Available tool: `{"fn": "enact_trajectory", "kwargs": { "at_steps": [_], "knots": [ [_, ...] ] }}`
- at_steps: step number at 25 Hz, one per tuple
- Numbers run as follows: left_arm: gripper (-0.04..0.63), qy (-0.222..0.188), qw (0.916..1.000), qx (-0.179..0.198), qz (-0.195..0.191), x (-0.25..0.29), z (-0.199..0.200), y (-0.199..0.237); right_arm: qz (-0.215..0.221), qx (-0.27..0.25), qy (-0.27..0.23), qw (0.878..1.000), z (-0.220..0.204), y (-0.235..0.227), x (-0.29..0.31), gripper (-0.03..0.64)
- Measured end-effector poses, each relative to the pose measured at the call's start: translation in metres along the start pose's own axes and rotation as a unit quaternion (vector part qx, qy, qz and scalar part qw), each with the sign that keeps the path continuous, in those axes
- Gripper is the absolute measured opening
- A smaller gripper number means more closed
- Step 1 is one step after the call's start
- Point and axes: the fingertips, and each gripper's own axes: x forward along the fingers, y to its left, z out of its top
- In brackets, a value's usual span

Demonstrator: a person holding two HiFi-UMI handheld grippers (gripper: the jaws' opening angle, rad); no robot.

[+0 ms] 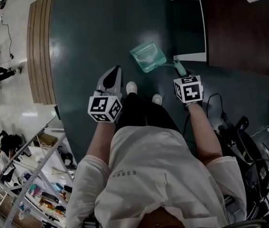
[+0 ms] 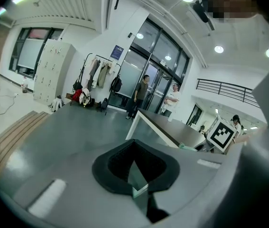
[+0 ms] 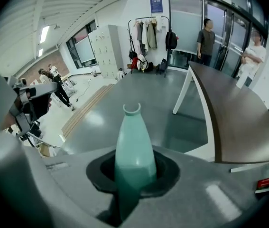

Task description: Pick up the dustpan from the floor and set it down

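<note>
The teal dustpan (image 1: pixel 147 57) shows in the head view over the dark green floor, its handle (image 1: pixel 179 68) running right to my right gripper (image 1: pixel 182 76). That gripper is shut on the handle. In the right gripper view the teal handle (image 3: pixel 134 148) sticks out between the jaws, ending in a notched tip. I cannot tell whether the pan touches the floor. My left gripper (image 1: pixel 113 75) hangs left of the pan, apart from it, jaws shut to a point with nothing held; the left gripper view shows only its dark pads (image 2: pixel 113 167).
A table with a white frame and dark brown top (image 1: pixel 238 27) stands at the right, just beyond the dustpan. A pale wooden strip (image 1: pixel 39 46) edges the floor at the left. Cables and gear (image 1: pixel 248 137) lie at the right. Two people (image 3: pixel 205 34) stand by glass doors.
</note>
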Motion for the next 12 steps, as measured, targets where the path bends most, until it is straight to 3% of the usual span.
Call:
{"fn": "enact_trajectory", "kwargs": {
  "at_steps": [4, 12],
  "knots": [
    [0.014, 0.008, 0.9999, -0.006, 0.005, 0.020, 0.001, 0.027, -0.014, 0.022, 0.009, 1.000, 0.009, -0.003, 0.050, 0.032],
    [0.014, 0.040, 0.9987, -0.026, 0.021, 0.059, -0.029, 0.068, -0.051, 0.117, 0.008, 0.992, 0.018, -0.032, 0.137, 0.032]
  ]
}}
